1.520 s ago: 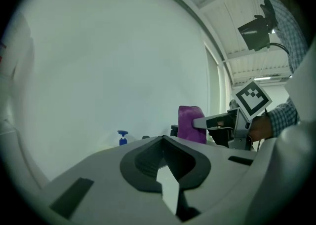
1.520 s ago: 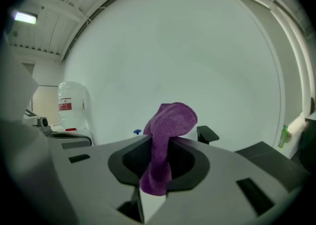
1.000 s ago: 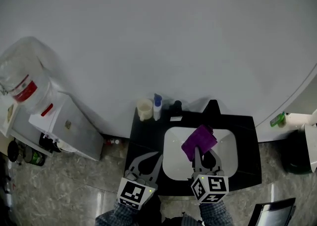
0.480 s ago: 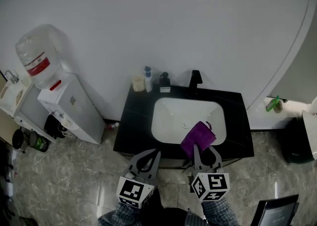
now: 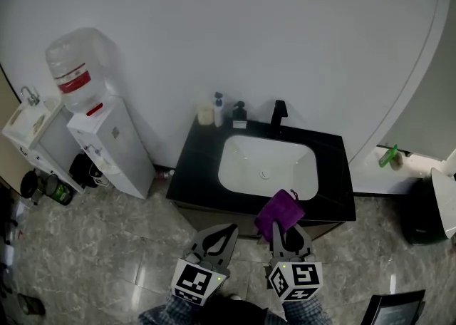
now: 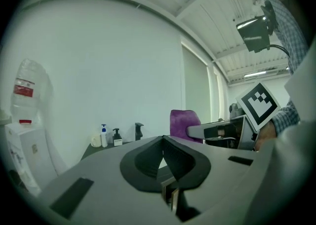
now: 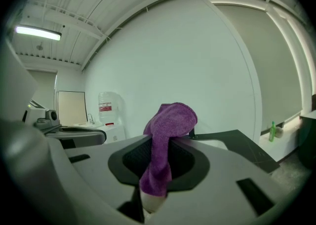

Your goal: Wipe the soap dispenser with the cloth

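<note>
The black soap dispenser [image 5: 239, 115] stands at the back of the black counter [image 5: 192, 167], beside a blue-capped bottle [image 5: 218, 108] and a cup [image 5: 205, 114]. In the left gripper view the soap dispenser [image 6: 117, 137] is small and far off. My right gripper [image 5: 283, 229] is shut on a purple cloth [image 5: 279, 209], held in front of the counter's near edge. In the right gripper view the cloth [image 7: 168, 135] drapes over the jaws of the right gripper [image 7: 160, 155]. My left gripper [image 5: 231, 229] hangs beside it over the floor, shut on nothing; its jaws meet at the tip of the left gripper [image 6: 163, 139].
A white basin [image 5: 267, 167] sits in the counter with a black faucet [image 5: 279, 115] behind it. A water cooler [image 5: 107, 145] with its bottle [image 5: 71, 67] stands to the left. A dark bin [image 5: 422, 220] is at the right. Marble floor lies under both grippers.
Both grippers have drawn back from the sink toward the person. The cloth was over the basin and now sits before the counter's front edge. The view takes in more of the room.
</note>
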